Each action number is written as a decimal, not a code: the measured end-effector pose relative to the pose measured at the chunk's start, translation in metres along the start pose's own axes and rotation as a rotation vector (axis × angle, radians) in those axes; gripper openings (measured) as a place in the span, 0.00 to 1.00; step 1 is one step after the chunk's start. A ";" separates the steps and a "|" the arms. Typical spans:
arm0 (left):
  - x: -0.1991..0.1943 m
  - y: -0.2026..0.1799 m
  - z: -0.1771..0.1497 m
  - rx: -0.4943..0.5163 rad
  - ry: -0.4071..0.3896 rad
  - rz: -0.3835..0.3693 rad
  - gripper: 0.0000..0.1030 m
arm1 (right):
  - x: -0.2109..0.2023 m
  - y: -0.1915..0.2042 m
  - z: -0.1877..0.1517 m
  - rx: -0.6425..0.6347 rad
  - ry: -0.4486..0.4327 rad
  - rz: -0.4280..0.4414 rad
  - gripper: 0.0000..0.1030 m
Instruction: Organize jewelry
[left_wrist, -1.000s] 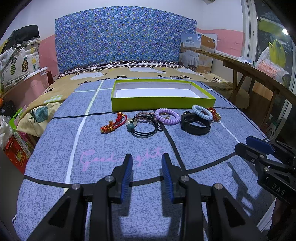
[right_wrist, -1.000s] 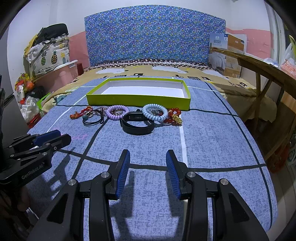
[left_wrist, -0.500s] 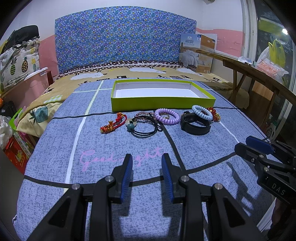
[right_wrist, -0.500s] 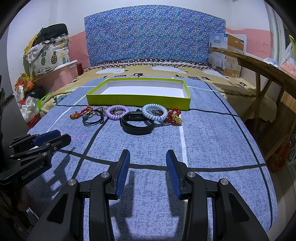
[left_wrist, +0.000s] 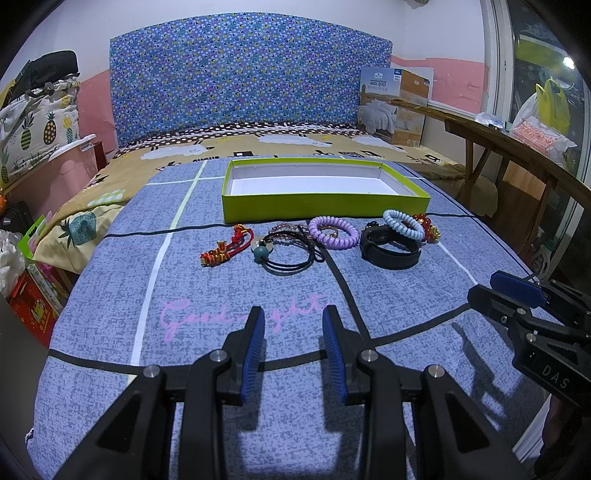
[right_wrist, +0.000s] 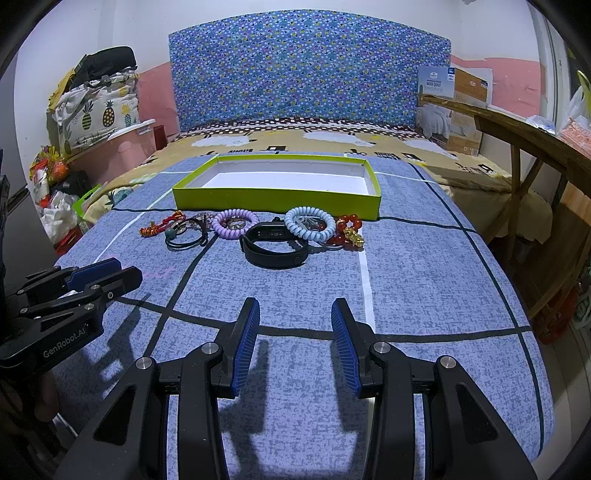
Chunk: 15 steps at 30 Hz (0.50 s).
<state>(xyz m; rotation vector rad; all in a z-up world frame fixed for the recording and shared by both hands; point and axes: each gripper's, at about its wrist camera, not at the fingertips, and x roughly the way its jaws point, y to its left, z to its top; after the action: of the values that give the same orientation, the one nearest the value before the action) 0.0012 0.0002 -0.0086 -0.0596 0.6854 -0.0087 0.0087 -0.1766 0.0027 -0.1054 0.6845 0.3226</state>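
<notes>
Both of my grippers hang over the bed's near edge, the left gripper (left_wrist: 293, 345) and the right gripper (right_wrist: 295, 341) each spread with nothing between the pads. Across the blue blanket (left_wrist: 221, 291) the jewelry lies in a row (left_wrist: 317, 245), just beside the near wall of the green box (left_wrist: 325, 212), toward the bed's middle.

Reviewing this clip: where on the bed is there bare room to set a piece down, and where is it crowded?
The green box is bare inside. The blue blanket is clear between the jewelry row and both open grippers, left gripper, right gripper. It is crowded along the box's front wall, from the red charm to the red beads.
</notes>
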 end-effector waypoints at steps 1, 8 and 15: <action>0.000 0.000 0.000 0.000 0.000 0.001 0.33 | 0.000 0.000 0.000 0.000 0.000 0.000 0.40; -0.001 0.000 0.001 0.001 0.000 -0.002 0.33 | 0.000 0.000 0.000 -0.001 0.000 0.000 0.40; -0.004 0.000 0.011 0.007 -0.001 -0.023 0.33 | 0.001 -0.001 0.005 -0.007 -0.007 -0.004 0.40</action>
<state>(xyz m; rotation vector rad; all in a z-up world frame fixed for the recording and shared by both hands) 0.0051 0.0011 0.0025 -0.0603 0.6833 -0.0330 0.0133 -0.1767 0.0058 -0.1127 0.6764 0.3211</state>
